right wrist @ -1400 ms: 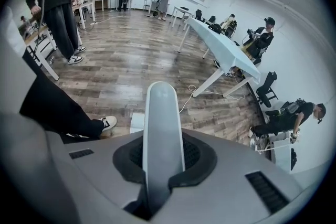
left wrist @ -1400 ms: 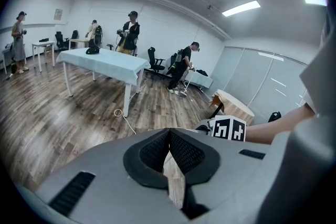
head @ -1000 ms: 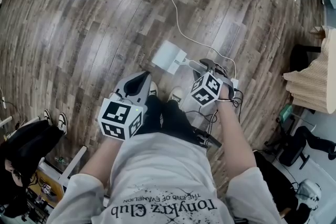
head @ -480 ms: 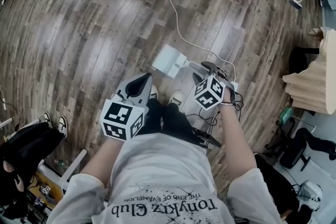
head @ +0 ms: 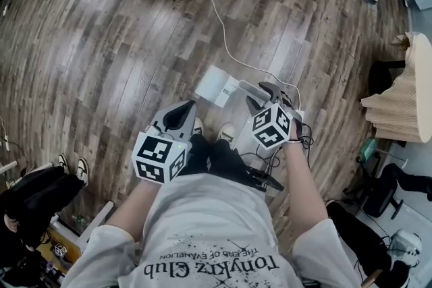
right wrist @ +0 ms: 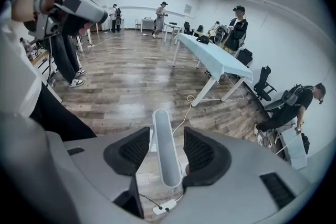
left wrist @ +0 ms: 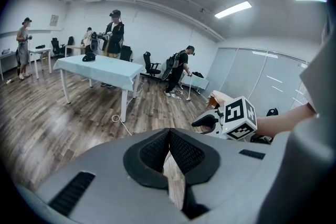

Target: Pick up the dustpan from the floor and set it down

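The dustpan lies on the floor, at 12 o'clock from the feet. Its handle stands between the right gripper's jaws, which have just been opening and no longer press it, so the set-down looks done. At 8 o'clock, the left gripper's jaws are closed on nothing

Floor: wood-grain planks seen, brown-grey, satin sheen, pale glare patches caught across boards. Dustpan: smooth pale plastic, slight gloss noted along handle. Left gripper: shell seen as matt grey plastic; pads black, finely ribbed, rubbery look. Marker cube: matt faces, black-on-white print. Cable: white, smooth-sheathed. Table: covered in pale blue cloth, soft drape seen at edge. Shirt: light grey cloth, matt, dark print.
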Demonstrator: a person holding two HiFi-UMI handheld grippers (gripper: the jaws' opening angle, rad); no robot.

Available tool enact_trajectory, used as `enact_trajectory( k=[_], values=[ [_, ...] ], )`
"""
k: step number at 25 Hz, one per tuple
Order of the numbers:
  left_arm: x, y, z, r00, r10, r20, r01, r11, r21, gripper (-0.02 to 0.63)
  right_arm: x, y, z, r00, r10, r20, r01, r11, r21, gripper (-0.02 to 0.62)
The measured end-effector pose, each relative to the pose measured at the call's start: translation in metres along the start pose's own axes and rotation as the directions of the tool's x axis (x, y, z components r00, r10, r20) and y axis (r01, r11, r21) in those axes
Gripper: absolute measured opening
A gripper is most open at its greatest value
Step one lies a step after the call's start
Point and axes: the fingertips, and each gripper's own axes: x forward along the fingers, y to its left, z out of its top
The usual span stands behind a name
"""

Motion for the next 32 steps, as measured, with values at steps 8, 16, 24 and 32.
enact_trajectory(
  k=[8, 16, 24, 32],
  values=[
    [-0.014, -0.014, -0.004, 1.000, -0.012, 0.009, 0.012, 1.000, 0.024, 0.023, -0.054, 0.011, 0.015, 0.992, -0.048, 0.116, 0.032, 0.990, 0.136, 0.213],
    [-0.032, -0.031, -0.006, 0.999, -0.025, 0.022, 0.024, 0.998, 0.059, 0.023, -0.117, 0.027, 0.043, 0.956, -0.136, 0.259, 0.063, 0.960, 0.274, 0.119],
    [-0.045, -0.052, -0.002, 0.998, -0.050, 0.044, 0.046, 0.995, 0.086, 0.023, -0.165, 0.044, 0.066, 0.910, -0.150, 0.386, -0.023, 0.912, 0.409, 0.040],
    [-0.048, -0.067, 0.008, 0.995, -0.074, 0.068, 0.067, 0.993, 0.099, 0.023, -0.188, 0.051, 0.072, 0.886, -0.184, 0.426, -0.043, 0.882, 0.469, 0.028]
  ],
)
